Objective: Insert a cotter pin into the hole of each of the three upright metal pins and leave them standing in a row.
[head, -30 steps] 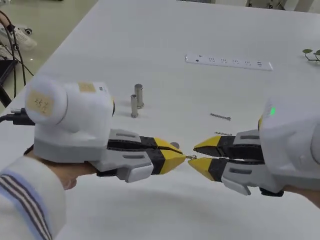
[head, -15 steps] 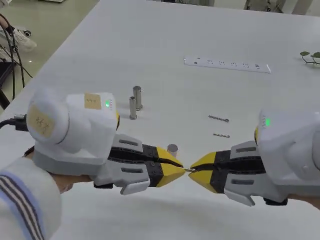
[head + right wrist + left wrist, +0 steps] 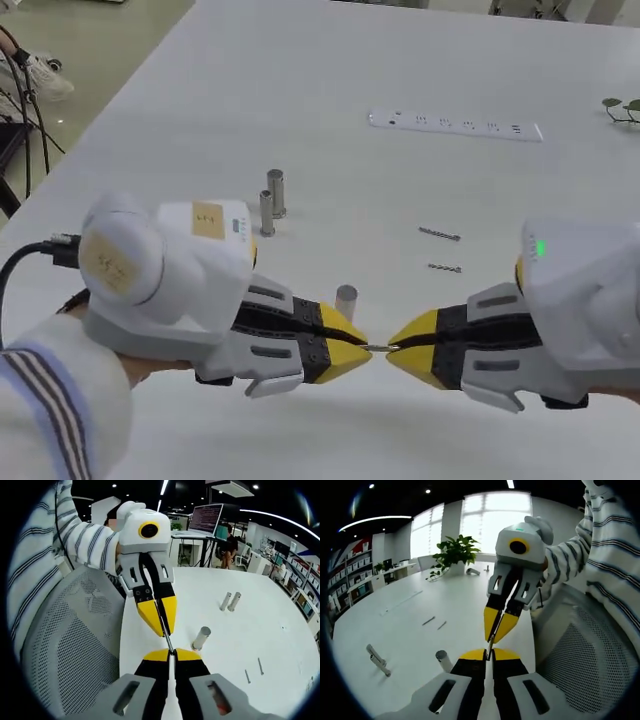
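Note:
A thin cotter pin [image 3: 378, 347] is held level between my two grippers above the table's near edge. My left gripper [image 3: 362, 350] [image 3: 488, 653] is shut on one end, and my right gripper [image 3: 392, 348] [image 3: 171, 652] is shut on the other, tip to tip. One upright metal pin [image 3: 346, 298] [image 3: 201, 637] stands just behind the tips. Two more metal pins [image 3: 275, 192] [image 3: 266, 213] stand close together farther back on the left. Two loose cotter pins [image 3: 440, 234] [image 3: 444, 267] lie on the table at the right.
A white power strip [image 3: 455, 126] lies across the far side of the white table [image 3: 300, 90]. A small plant [image 3: 622, 108] sits at the far right edge. A mesh chair [image 3: 75, 645] stands by the near edge.
The right gripper's jaws, apart a second ago, have shut on the free end of the cotter pin. Both grippers have sunk slightly in the view.

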Action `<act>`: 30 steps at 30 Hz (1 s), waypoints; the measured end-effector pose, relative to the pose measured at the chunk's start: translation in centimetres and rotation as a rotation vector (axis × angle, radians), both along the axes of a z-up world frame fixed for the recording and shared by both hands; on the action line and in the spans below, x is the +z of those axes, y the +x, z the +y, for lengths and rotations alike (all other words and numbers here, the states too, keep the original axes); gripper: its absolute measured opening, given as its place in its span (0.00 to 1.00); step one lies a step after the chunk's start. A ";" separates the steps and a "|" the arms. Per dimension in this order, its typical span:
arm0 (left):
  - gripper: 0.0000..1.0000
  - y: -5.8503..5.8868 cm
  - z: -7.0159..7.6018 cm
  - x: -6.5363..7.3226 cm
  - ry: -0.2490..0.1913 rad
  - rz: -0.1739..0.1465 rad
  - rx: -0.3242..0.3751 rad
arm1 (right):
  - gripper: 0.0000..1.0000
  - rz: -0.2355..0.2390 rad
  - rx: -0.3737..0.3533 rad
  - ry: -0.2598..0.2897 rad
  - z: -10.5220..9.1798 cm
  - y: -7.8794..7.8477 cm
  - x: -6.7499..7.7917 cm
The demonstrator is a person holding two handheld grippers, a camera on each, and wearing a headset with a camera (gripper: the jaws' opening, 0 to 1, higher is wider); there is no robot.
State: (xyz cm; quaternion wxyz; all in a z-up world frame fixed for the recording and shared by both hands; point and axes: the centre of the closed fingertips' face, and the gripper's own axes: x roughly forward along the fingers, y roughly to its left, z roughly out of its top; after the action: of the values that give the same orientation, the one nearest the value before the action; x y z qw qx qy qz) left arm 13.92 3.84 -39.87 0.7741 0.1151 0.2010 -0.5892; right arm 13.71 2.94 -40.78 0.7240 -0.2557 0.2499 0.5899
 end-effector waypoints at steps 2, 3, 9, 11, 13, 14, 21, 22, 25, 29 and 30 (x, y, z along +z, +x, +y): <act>0.00 0.4 0.3 -0.5 0.028 -0.007 0.011 | 0.00 -0.001 0.004 -0.001 -0.1 0.0 0.1; 0.00 0.4 0.4 -0.5 0.028 -0.004 0.013 | 0.00 -0.001 0.007 -0.001 -0.2 0.1 0.1; 0.13 1.4 1.0 -0.7 0.031 0.002 0.063 | 0.00 -0.022 -0.003 -0.023 -1.1 1.2 0.1; 0.16 1.9 1.3 -0.9 0.040 0.003 0.083 | 0.00 -0.028 -0.007 -0.031 -1.3 1.6 0.0; 0.17 2.4 1.6 -1.1 0.044 0.005 0.103 | 0.00 -0.029 -0.009 -0.037 -1.5 1.9 -0.1; 0.18 2.6 1.8 -1.1 0.047 0.006 0.113 | 0.00 -0.031 -0.010 -0.041 -1.6 2.1 -0.1; 0.23 5.1 3.0 -1.7 0.082 -0.010 0.211 | 0.00 -0.031 -0.017 -0.093 -2.6 4.0 -1.7; 0.24 5.2 3.0 -1.7 0.083 -0.009 0.214 | 0.00 -0.028 -0.018 -0.101 -2.7 4.3 -2.0; 0.24 5.6 2.9 -2.0 0.089 -0.002 0.213 | 0.00 -0.031 -0.012 -0.127 -3.0 4.7 -2.5; 0.25 6.1 2.8 -2.3 0.103 0.006 0.202 | 0.00 -0.034 -0.005 -0.152 -3.2 5.7 -3.3; 0.25 6.2 2.8 -2.4 0.107 0.005 0.204 | 0.00 -0.036 -0.002 -0.157 -3.2 6.0 -3.4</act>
State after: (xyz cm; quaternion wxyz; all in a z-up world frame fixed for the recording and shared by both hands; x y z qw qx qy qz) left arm 20.16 6.61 -42.27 0.8224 0.1337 0.2445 -0.4960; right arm 19.66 -0.26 -44.20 0.7066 -0.3222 0.2825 0.5631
